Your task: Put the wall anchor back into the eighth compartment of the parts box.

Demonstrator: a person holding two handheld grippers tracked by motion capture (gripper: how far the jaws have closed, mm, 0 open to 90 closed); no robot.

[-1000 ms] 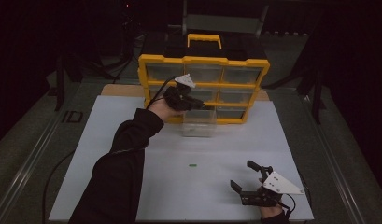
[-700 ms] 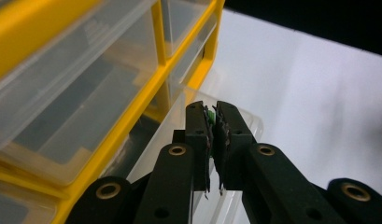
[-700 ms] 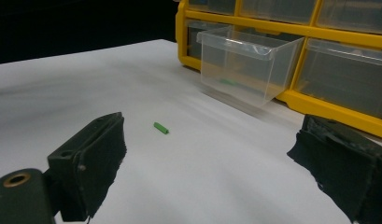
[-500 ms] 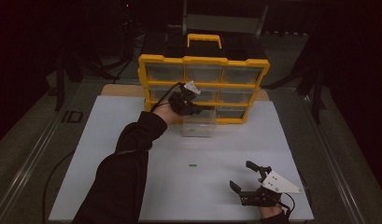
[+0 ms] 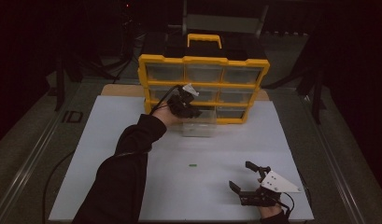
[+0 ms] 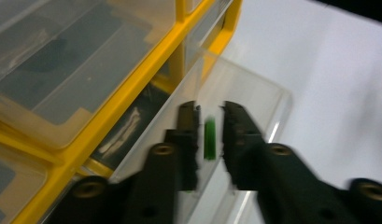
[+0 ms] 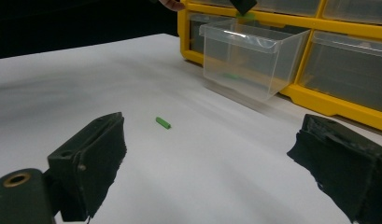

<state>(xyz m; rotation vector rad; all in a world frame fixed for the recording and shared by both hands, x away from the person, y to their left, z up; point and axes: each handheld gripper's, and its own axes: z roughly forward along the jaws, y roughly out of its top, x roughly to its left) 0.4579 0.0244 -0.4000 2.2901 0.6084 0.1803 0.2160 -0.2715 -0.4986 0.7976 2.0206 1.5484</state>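
The left gripper (image 5: 191, 109) hangs over the clear bin (image 5: 200, 127), which stands pulled out in front of the yellow organizer (image 5: 202, 60) near the far edge of the surface (image 5: 109, 154). In the left gripper view its jaws have just been opening. The green stick (image 6: 210, 140) sits upright in the gap between them with a sliver of space on each side, so the pads look clear of it, and I judge it is being let go into the bin.

The stick is short, thin and light, probably stiff plastic. It should drop freely and may bounce or roll. It is best pinched across its short width at mid-length, with the jaws nearly closed first.

The bin is thin, clear and open-topped, and likely light enough to slide if nudged. The right gripper view shows 1 more green piece (image 7: 231, 75) lying on its floor. The organizer's other drawers are shut, and what they hold cannot be made out.

A loose green stick (image 5: 193, 164) lies flat near the middle of the surface, apart from everything. Flat on a smooth sheet, it needs the jaws brought down on both long sides.

By the near right corner, the right gripper (image 5: 240, 174) rests with its jaws wide apart and empty.
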